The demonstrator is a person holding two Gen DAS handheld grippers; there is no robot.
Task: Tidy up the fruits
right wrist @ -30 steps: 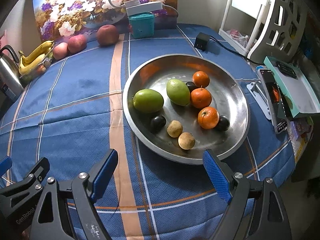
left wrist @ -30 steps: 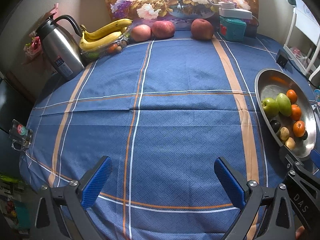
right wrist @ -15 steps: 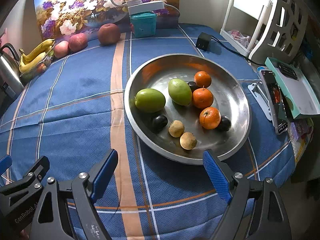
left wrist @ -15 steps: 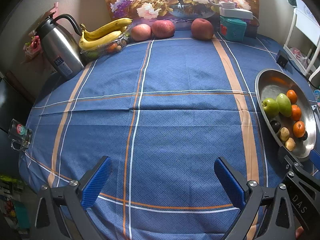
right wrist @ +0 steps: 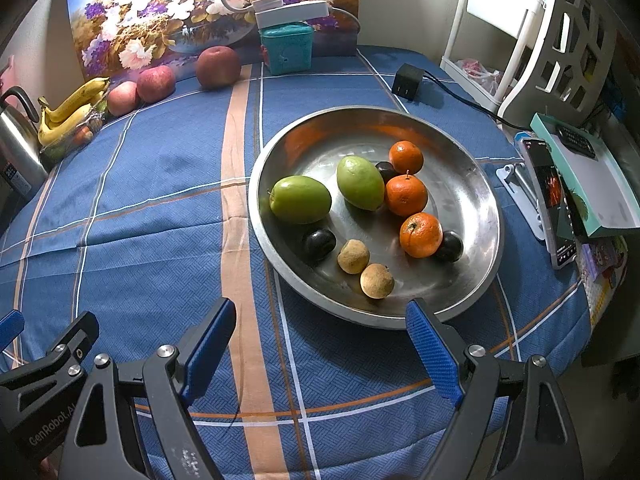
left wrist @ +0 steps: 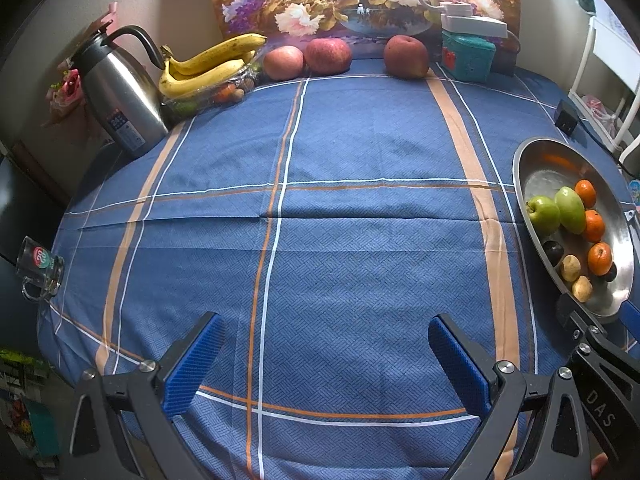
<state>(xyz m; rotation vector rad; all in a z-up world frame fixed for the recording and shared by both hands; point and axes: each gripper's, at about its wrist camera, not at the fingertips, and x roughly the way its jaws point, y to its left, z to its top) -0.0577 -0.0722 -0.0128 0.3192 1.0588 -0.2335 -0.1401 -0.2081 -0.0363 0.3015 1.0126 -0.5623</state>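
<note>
A steel bowl (right wrist: pixel 472 184) on the blue tablecloth holds two green fruits (right wrist: pixel 300 199), three oranges (right wrist: pixel 406 195), dark plums (right wrist: pixel 318 241) and two small brown fruits (right wrist: pixel 353 256). The bowl also shows at the right edge of the left wrist view (left wrist: pixel 532 160). Three red apples (left wrist: pixel 328 55) and bananas (left wrist: pixel 208 66) lie at the table's far edge. My right gripper (right wrist: pixel 322 320) is open and empty, just in front of the bowl's near rim. My left gripper (left wrist: pixel 325 332) is open and empty over bare cloth near the front edge.
A steel kettle (left wrist: pixel 116 100) stands far left. A glass mug (left wrist: pixel 38 270) sits at the left edge. A teal box (right wrist: pixel 286 48) and black charger (right wrist: pixel 407 81) are at the back. A phone (right wrist: pixel 550 196) and a box (right wrist: pixel 588 184) lie right of the bowl.
The right gripper has drifted slightly left and back, so the bowl sits a little further right in its view. The left gripper has barely moved.
</note>
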